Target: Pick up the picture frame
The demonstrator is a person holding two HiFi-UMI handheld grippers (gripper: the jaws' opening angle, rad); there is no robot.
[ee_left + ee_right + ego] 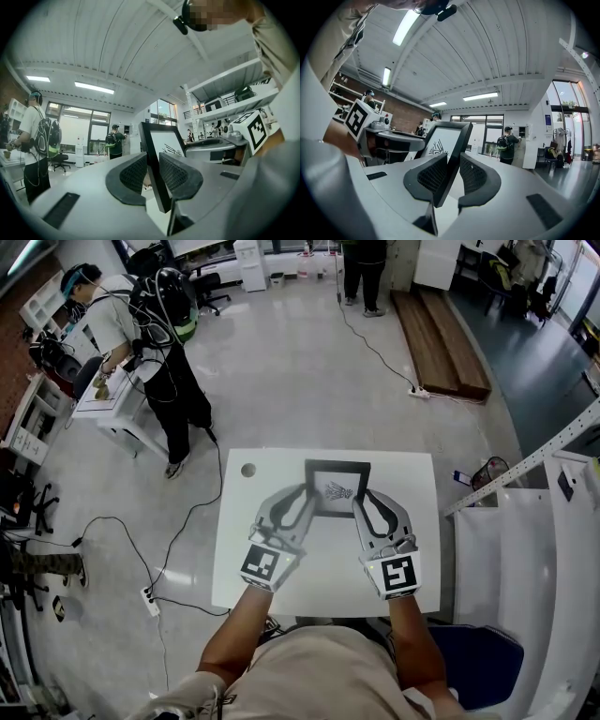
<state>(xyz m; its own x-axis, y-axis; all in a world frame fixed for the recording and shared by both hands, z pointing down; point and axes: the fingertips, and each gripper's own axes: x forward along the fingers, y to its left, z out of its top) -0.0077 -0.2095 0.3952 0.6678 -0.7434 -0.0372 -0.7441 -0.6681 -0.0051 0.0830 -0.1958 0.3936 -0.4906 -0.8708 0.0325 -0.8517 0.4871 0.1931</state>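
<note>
White table [412, 486], picture frame [337, 489] in left tool [302, 498], right tool [362, 500]

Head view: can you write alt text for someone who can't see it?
A black picture frame with a small dark drawing on white is clamped between the left gripper and the right gripper, one on each side edge, over a white table. Another person stands at upper left on the grey floor.

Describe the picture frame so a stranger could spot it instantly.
Find the white square table on the grey floor. Over it, the left gripper and right gripper clamp the picture frame by its sides. It is the only black-bordered rectangle, with a dark sketch on white.
</note>
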